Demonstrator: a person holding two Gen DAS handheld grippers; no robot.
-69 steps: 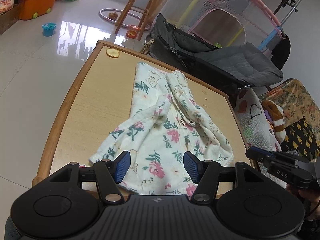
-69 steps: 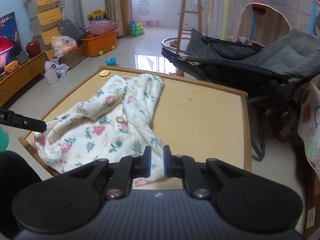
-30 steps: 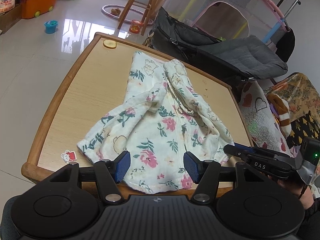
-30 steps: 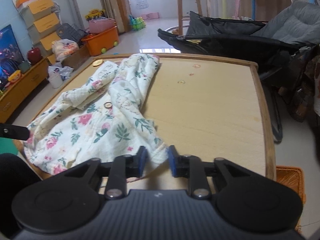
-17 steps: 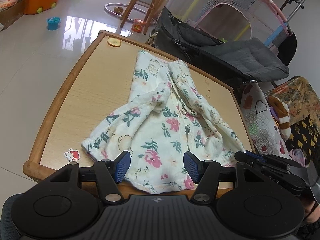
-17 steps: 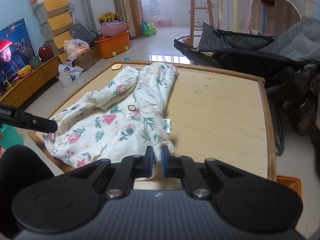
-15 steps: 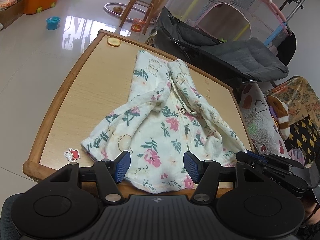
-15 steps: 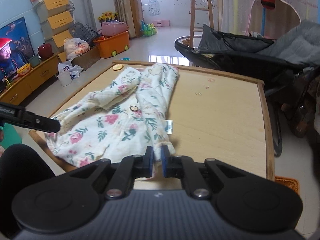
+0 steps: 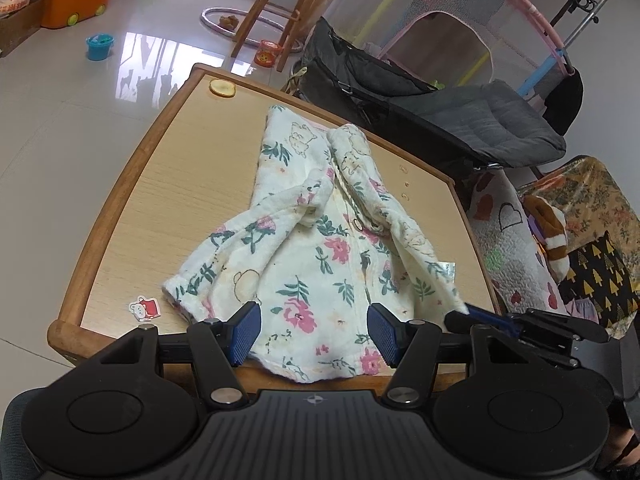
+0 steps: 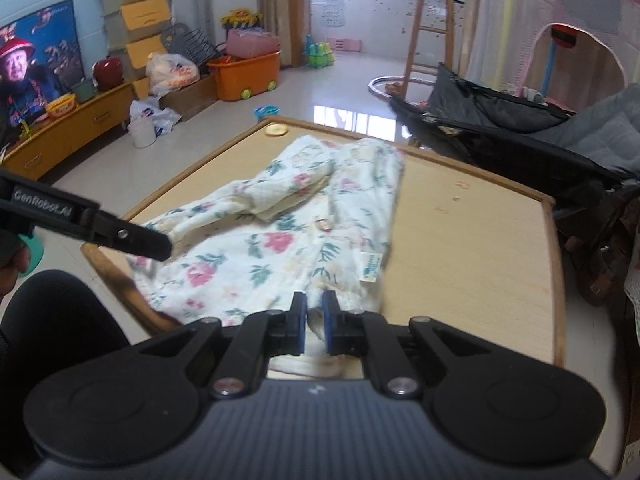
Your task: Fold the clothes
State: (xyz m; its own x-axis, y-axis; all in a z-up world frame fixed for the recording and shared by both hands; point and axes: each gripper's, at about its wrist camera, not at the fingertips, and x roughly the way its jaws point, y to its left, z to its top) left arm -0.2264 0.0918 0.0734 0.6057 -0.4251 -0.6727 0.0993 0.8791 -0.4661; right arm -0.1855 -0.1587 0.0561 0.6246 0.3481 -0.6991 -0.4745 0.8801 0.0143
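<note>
1. wooden table [image 9: 132, 184] with a raised rim; pale top, small sticker [image 9: 145, 308] near its front corner.
2. floral garment [image 9: 320, 248] lies spread and rumpled along the table's middle, hem over the near edge.
3. left gripper [image 9: 314, 330] hovers at the hem, jaws apart, pinching nothing.
4. right gripper [image 10: 314, 322] nipped tight on the garment's corner.
5. room: glossy tiled floor [image 9: 60, 120], orange tub [image 10: 244, 74], dark stroller [image 9: 440, 108], wooden stool [image 10: 432, 28].

Cream garment [image 9: 320, 248] — pink flowers, green leaves — on tan table [image 9: 168, 184].
</note>
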